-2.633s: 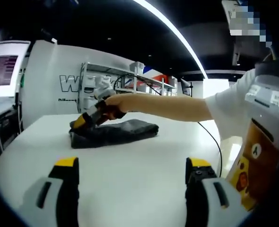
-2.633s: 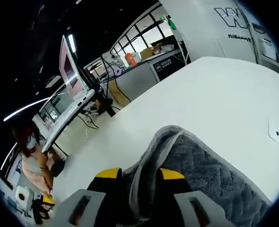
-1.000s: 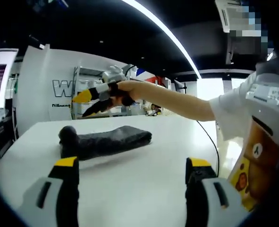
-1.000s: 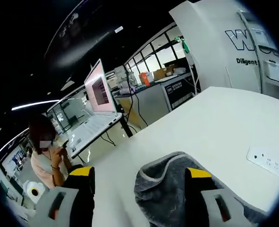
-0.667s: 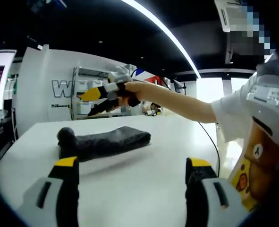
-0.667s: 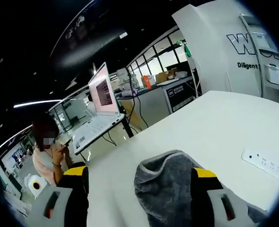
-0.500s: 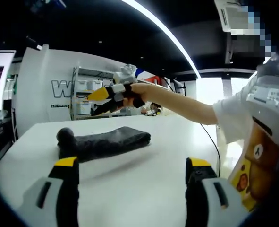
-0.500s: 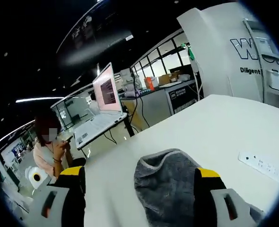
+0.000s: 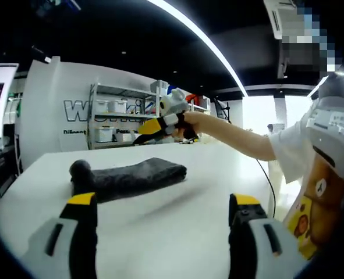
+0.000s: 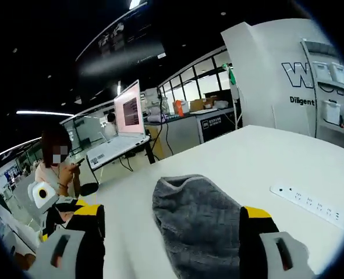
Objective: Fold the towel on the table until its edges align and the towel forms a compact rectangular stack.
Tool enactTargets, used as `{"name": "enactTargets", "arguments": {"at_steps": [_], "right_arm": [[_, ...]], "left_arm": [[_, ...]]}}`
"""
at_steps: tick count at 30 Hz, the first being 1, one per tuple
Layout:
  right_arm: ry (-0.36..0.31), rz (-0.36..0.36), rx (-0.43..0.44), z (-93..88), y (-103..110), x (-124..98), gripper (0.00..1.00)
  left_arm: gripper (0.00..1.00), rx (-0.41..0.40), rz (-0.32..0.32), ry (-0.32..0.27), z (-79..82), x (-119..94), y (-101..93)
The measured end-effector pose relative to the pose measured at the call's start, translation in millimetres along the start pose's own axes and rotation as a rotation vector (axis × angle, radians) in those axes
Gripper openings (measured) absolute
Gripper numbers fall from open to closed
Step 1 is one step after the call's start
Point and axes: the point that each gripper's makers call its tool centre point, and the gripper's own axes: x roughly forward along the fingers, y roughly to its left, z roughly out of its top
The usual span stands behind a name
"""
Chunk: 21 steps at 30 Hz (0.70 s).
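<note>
I hold my left tool [image 9: 162, 232] low over the near side of the white counter [image 9: 177, 226], its jaws standing wide apart with nothing between them, well back from the towel [image 9: 128, 177], which I judge keeps the whole workspace in sight. The towel lies folded into a long dark grey bundle toward the far side of the counter, one end bunched into a rounded lump, so I reckon the stack is compact but its edges may not be quite square. My right tool [image 9: 151, 127] hangs in the air above and just beyond the towel, clear of the cloth. From its own camera the right tool [image 10: 170, 244] shows its jaws parted and empty, with the towel [image 10: 198, 224] lying flat on the counter [image 10: 265, 157] beyond them. That view gives me the pile and pale hem up close and a white power strip [image 10: 308, 203] lying beside the towel; the left view gives the full side profile instead.
</note>
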Motion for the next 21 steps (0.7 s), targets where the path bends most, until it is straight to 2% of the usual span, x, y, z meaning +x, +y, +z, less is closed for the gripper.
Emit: {"name": "enactTargets", "arguments": {"at_steps": [5, 12, 16, 19, 21], "right_arm": [[0.004, -0.052, -0.050, -19.0, 3.3, -24.8, 1.00], [0.000, -0.115, -0.074, -42.7, 1.0, -60.3, 1.00], [-0.015, -0.172, -0.090, -51.2, -1.9, -82.0, 1.00], [-0.029, -0.259, -0.111, -56.3, -10.5, -104.4, 1.00], [-0.037, -0.273, -0.110, -59.7, -9.8, -116.7, 1.00]], "left_arm": [[0.98, -0.001, 0.000, -0.002, 0.4, 0.4, 1.1], [0.99, -0.007, 0.002, -0.002, -0.3, 2.5, 3.5], [0.99, -0.011, 0.000, -0.002, -0.4, 5.6, 3.6], [0.99, -0.019, -0.005, -0.010, -0.7, 8.3, 2.8], [0.99, -0.021, -0.008, -0.009, -1.7, 12.0, 2.1]]}}
